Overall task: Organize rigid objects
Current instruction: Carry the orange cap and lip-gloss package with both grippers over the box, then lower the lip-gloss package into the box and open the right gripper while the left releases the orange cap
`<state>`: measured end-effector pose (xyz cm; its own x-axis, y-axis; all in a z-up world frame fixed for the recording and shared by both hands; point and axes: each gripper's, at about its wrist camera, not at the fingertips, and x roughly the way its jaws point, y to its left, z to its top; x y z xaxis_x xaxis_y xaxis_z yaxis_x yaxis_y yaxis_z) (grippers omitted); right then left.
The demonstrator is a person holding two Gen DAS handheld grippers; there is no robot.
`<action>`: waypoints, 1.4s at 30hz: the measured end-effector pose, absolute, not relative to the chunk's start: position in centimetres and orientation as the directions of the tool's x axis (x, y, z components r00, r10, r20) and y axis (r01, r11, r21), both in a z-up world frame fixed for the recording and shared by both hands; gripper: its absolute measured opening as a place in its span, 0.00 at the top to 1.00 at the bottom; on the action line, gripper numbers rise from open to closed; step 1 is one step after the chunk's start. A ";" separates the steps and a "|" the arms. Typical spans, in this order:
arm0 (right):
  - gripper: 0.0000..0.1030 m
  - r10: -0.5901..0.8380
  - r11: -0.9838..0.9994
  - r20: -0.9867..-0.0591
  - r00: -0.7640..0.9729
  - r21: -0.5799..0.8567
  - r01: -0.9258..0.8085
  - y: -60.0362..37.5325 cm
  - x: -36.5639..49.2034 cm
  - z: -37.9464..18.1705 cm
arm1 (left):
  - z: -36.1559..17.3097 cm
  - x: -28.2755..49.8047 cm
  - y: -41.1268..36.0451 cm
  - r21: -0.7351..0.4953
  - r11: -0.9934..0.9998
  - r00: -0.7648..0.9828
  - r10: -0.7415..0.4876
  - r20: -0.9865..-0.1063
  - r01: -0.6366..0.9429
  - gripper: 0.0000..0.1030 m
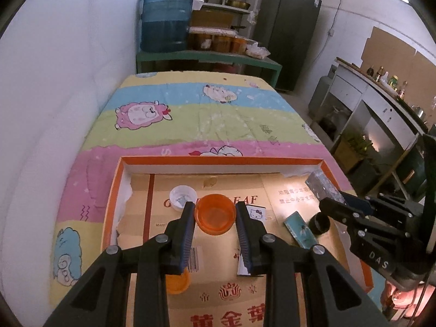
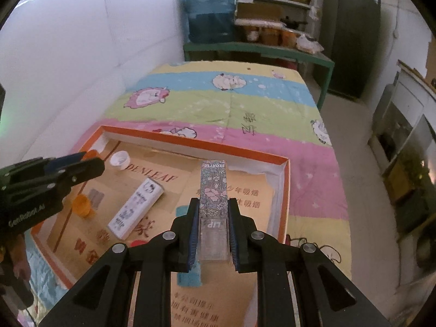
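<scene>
Two tools work over one orange-rimmed tray [image 1: 223,160] lined with flattened cardboard, lying on a cartoon-sheep bedspread [image 1: 218,114]. Leftmost, a white cap [image 1: 182,194] sits just beside the left tool [image 1: 215,212], whose jaws stand wide around an orange cup [image 1: 215,214], seemingly not yet pinching it; the cup lies straight ahead between the fingers, so closing looks like the next move. Cardboard print reads partly "...DENLEAF". A white Hello Kitty box [image 2: 136,208] lies diagonally at centre. Rightmost, the right tool [image 2: 212,212] clamps a floral box [image 2: 213,190] marked "LIP" and "FLORTTE", long axis pointing forward along the fingers, held above the tray.
</scene>
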<state>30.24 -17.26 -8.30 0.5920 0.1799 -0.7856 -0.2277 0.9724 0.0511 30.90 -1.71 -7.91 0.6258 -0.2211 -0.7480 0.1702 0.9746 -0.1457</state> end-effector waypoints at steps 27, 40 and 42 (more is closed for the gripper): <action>0.81 0.172 0.973 -0.837 0.519 0.061 -0.223 -16.9 35.0 -11.5 | -11.8 33.9 -2.8 -0.148 0.970 0.525 -0.230 -0.819 0.193 0.71; 0.81 0.162 0.972 -0.844 0.511 0.048 -0.229 -16.4 35.3 -11.9 | -11.9 33.9 -2.9 -0.149 0.968 0.518 -0.235 -0.822 0.203 0.71; 0.81 0.161 0.972 -0.844 0.511 0.046 -0.229 -16.4 35.3 -11.9 | -11.9 33.9 -2.9 -0.146 0.968 0.519 -0.234 -0.822 0.205 0.70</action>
<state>35.29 -16.43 -11.86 0.5113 0.1607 -0.8442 -0.2289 0.9723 0.0465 33.91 -2.94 -11.94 0.5193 -0.2340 -0.8219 0.2049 0.9678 -0.1461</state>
